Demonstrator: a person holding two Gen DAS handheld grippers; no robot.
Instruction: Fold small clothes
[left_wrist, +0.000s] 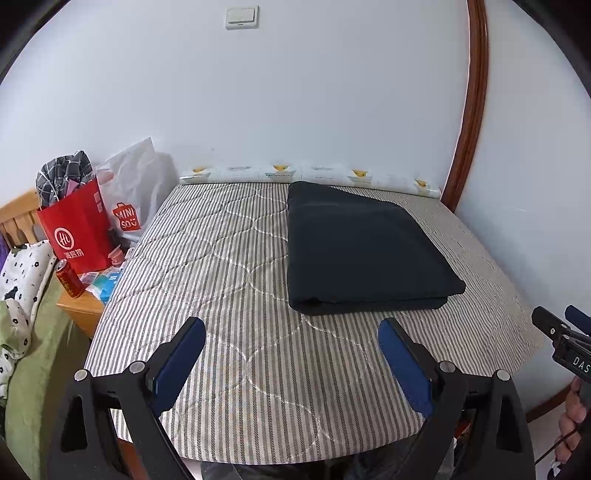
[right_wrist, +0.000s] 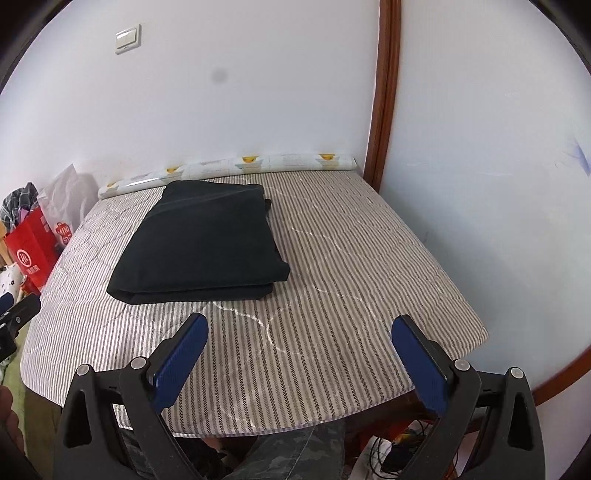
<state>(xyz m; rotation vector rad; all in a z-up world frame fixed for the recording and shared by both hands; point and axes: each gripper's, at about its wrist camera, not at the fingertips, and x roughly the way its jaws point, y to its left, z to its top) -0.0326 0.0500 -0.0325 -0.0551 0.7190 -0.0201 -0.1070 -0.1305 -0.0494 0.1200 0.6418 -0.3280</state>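
A dark navy garment lies folded into a flat rectangle on the striped quilted pad that covers the table. It also shows in the right wrist view, left of centre. My left gripper is open and empty, held above the pad's near edge, short of the garment. My right gripper is open and empty, above the pad's near edge, to the right of the garment. The right gripper's tip shows at the right edge of the left wrist view.
A rolled duck-print pad lies along the far edge against the white wall. A red paper bag, a white Miniso bag and a red can stand on a wooden stand at left. A wooden door frame rises at right.
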